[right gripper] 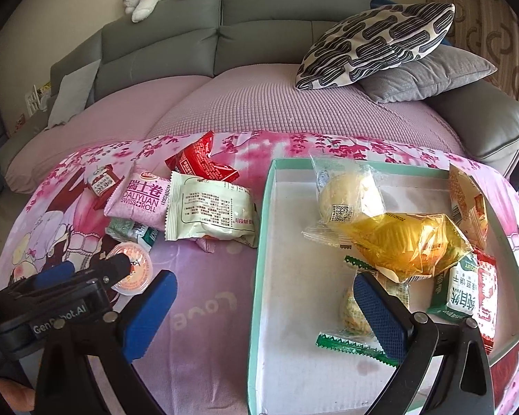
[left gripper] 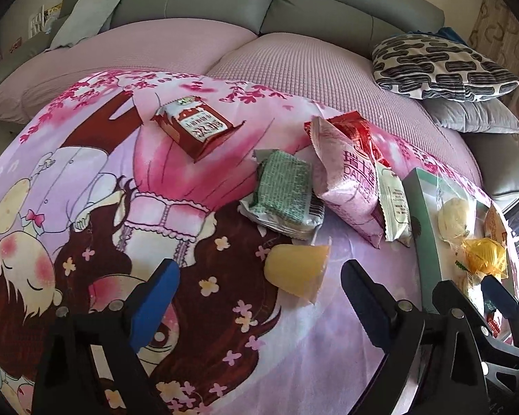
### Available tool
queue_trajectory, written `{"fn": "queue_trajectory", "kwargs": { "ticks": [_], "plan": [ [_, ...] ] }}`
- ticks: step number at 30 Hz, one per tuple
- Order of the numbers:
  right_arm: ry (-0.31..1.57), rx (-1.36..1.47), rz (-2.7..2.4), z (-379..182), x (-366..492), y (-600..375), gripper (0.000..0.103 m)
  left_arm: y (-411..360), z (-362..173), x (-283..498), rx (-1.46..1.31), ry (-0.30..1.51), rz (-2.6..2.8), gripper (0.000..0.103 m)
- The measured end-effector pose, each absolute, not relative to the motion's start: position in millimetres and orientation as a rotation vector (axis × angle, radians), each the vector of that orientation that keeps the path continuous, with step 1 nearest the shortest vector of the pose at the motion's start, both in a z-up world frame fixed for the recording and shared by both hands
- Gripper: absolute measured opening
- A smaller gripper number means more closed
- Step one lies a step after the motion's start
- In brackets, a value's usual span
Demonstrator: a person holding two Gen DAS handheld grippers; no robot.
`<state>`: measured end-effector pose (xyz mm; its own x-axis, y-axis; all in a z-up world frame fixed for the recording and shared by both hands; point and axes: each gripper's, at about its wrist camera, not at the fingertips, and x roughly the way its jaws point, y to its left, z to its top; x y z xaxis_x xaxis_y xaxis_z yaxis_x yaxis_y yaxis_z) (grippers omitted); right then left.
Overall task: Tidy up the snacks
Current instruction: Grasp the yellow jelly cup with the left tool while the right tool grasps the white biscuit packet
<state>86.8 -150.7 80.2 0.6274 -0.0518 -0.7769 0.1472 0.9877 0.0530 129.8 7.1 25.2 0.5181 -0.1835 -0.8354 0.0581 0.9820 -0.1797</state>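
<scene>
From my left wrist camera, I see the left gripper [left gripper: 259,297] with its blue-padded fingers [left gripper: 155,304] spread wide over the cartoon-printed pink cloth [left gripper: 86,207] on the worktop. A yellow jelly cup [left gripper: 296,269] lies on its side between the fingers, and I see no pad touching it. Beyond it lie a green wafer packet [left gripper: 283,193], a pink Swiss roll packet [left gripper: 349,180] leaning over a red wrapper [left gripper: 356,128], and a pale green packet [left gripper: 396,204] just beside it. A red and white biscuit packet [left gripper: 197,128] sits apart, farther back on the cloth. At the right edge stands the mint-green box [left gripper: 422,228], holding a wrapped bun [left gripper: 453,218] and a yellow wrapped cake [left gripper: 484,259]. The right gripper's dark frame shows in the lower right corner.

From my right wrist camera, the right gripper [right gripper: 263,314] stands open and empty, one finger over the cloth [right gripper: 197,276] and the other inside the box [right gripper: 259,242]. In the box I count the bun [right gripper: 342,200], the yellow cake [right gripper: 408,242], an orange packet [right gripper: 467,204] against the far wall, a green and red biscuit packet [right gripper: 467,290] and a green-edged cookie wrapper [right gripper: 353,314] partly behind my finger. Left of the box lie the pale green packet [right gripper: 211,207], the Swiss roll [right gripper: 142,197], the red wrapper [right gripper: 200,162] and the wafer [right gripper: 131,231]. The left gripper [right gripper: 93,269] hovers over the jelly cup [right gripper: 135,269], whose orange lid faces me.
</scene>
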Motion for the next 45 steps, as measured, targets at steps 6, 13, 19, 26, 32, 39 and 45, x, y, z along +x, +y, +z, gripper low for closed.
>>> {"fn": "queue_trajectory", "kwargs": {
  "ticks": [6, 13, 19, 26, 32, 39, 45],
  "plan": [
    [0.885, 0.111, -0.106, 82.2, 89.8, -151.5, 0.095, 0.5, 16.2, 133.2, -0.155, 1.05, -0.17, 0.07],
    [0.871, 0.076, -0.073, 86.3, 99.6, -140.7, 0.089, 2.4, 16.6, 138.6, -0.193, 1.047, -0.206, 0.052],
    [0.872, 0.05, -0.051, 87.4, 116.9, -130.2, 0.082, 5.7, 16.8, 140.1, -0.222, 1.046, -0.223, 0.04],
    [0.887, 0.028, 0.015, 86.0, 137.4, -113.9, 0.078, 18.9, 16.8, 140.7, -0.239, 1.054, -0.188, 0.04],
    [0.923, -0.021, 0.061, 79.6, 152.4, -98.1, 0.074, 25.4, 16.2, 141.5, -0.234, 1.064, -0.177, 0.04],
    [0.975, -0.087, 0.02, 69.2, 160.9, -97.4, 0.063, 29.2, 16.9, 142.4, -0.242, 1.067, -0.176, 0.04],
    [0.952, -0.066, -0.018, 77.2, 159.3, -112.9, 0.053, 32.2, 17.0, 143.0, -0.253, 1.069, -0.171, 0.04]
  ]
}}
